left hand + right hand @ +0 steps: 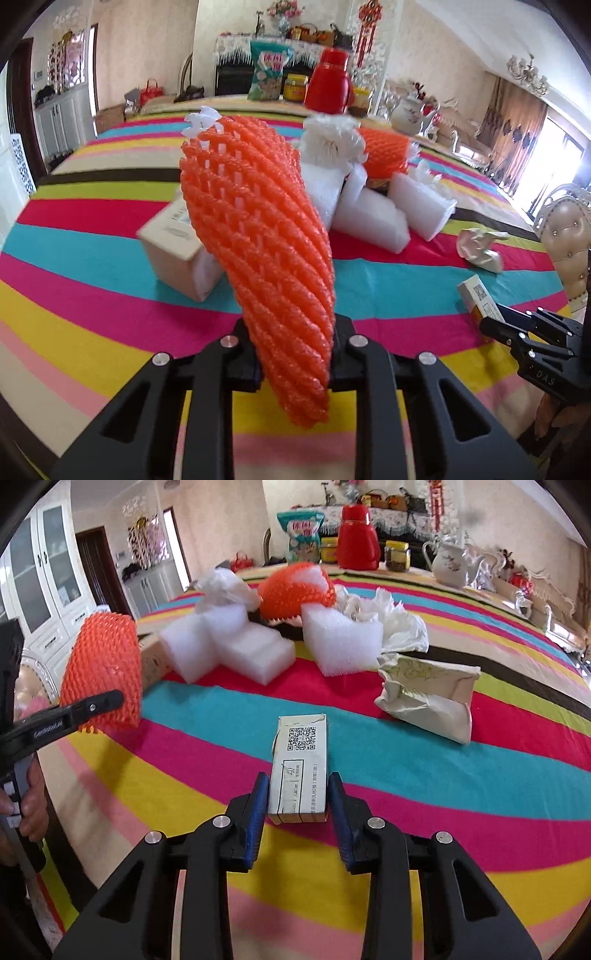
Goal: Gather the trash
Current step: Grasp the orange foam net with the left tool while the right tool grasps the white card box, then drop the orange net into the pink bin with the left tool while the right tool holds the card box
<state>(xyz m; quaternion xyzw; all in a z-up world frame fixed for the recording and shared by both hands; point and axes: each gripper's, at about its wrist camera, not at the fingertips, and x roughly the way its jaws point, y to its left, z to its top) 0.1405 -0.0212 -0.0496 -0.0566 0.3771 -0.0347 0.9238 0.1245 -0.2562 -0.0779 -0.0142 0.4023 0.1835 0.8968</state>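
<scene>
Clamped on an orange foam net sleeve point(266, 258), the left gripper point(291, 365) holds it lifted above the striped table point(92, 295), the sleeve's long axis running up and away from the jaws. Behind it on the table lie a tan carton point(173, 251), white foam blocks point(373, 218) and a second orange net point(384, 151); at the right edge of the left wrist view the right gripper point(491, 325) sits at a small paper box point(478, 299). From the right wrist view, the right gripper point(297, 797) straddles that small paper box point(301, 768), blue pads just beside its two long sides with slivers of gap showing, so it looks not yet closed. The box lies flat, long axis pointing straight ahead along the fingers, so closing should suffice. A crumpled paper bag point(432, 698) lies ahead to the right.
</scene>
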